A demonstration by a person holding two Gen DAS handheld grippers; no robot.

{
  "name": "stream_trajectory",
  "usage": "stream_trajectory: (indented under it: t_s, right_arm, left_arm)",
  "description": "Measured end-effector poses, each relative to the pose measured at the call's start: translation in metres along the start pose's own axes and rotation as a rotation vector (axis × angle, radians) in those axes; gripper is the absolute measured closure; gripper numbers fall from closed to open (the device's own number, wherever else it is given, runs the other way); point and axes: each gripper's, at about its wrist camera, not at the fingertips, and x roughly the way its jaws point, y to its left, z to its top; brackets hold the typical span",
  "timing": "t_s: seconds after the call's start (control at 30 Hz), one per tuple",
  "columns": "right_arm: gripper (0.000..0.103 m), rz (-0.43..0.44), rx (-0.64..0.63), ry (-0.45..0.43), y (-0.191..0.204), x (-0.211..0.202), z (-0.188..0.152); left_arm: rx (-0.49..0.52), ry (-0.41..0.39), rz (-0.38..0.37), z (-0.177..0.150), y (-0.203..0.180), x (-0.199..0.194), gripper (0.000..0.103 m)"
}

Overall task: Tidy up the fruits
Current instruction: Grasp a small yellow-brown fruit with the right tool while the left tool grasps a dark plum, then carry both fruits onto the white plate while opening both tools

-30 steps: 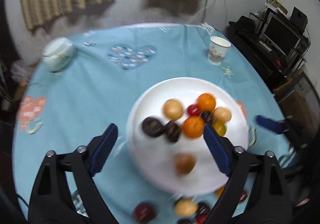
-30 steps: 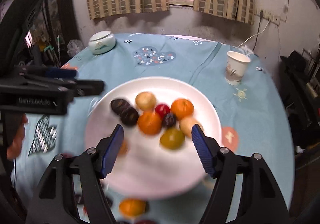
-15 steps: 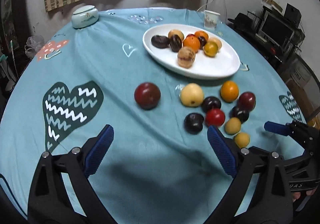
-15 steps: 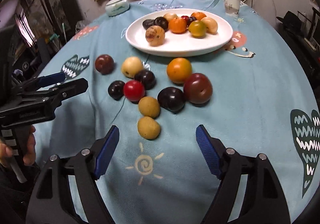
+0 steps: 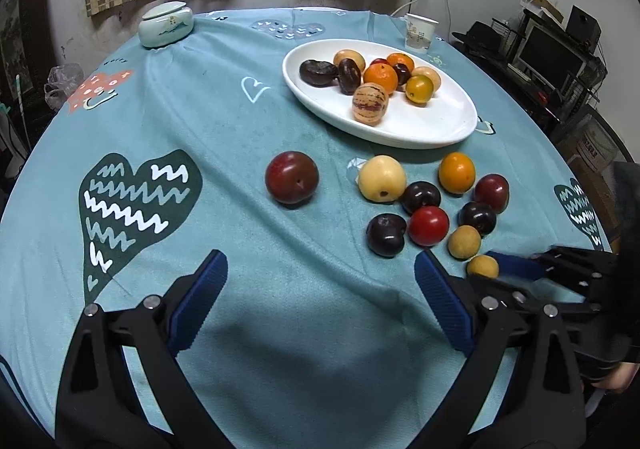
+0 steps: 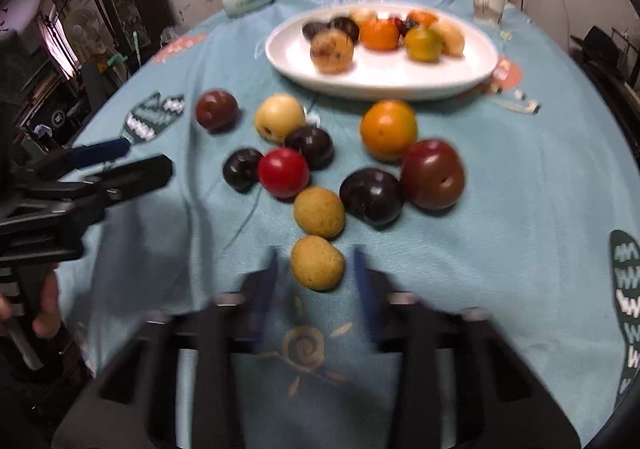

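Right gripper point(image 6: 315, 249), lower centre: jaws just closed on tan fruit point(image 6: 317, 265), tips only, contact blurred. Fruit may be squeezed out and neighbours knocked. Left gripper point(image 5: 320, 261) is held wide, empty. Plate point(image 6: 280, 57) upper centre.

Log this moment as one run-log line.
left gripper open, empty | right gripper jaws just closing around nearest yellow fruit | plate partly filled | loose fruits remain on tablecloth

Matt teal cloth tablecloth point(image 5: 224, 121), glossy white ceramic plate point(image 5: 448, 129), shiny-skinned dark plum point(image 5: 386, 235).
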Motion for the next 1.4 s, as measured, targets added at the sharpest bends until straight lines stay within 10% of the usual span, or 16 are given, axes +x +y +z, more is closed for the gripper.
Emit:
stream_trajectory:
  t_s: [0.33,0.47,0.7,0.83,1.4]
  right_arm:
    - [0.076,-0.06,0.039,-0.048,-0.017,-0.039,-0.008]
    - [0.076,-0.035,0.102,-0.054,-0.035,-0.043,-0.015]
    - [0.076,-0.029,0.161,-0.067,-0.053,-0.05,-0.023]
    - [0.076,-0.016,0.181,-0.065,-0.056,-0.051,-0.024]
    - [0.076,-0.001,0.124,-0.092,-0.028,-0.059,-0.009]
  left_arm:
    - [0.187,0.016,-0.012,0.004,-0.037,0.011,0.008]
    - [0.269,0.078,-0.012,0.005,-0.047,0.032,0.037]
    - [0.263,0.101,-0.072,0.011,-0.043,0.06,0.045]
    - [0.264,0.088,-0.116,0.009,-0.046,0.057,0.076]
    - [0.22,-0.004,-0.145,0.008,-0.047,0.007,0.076]
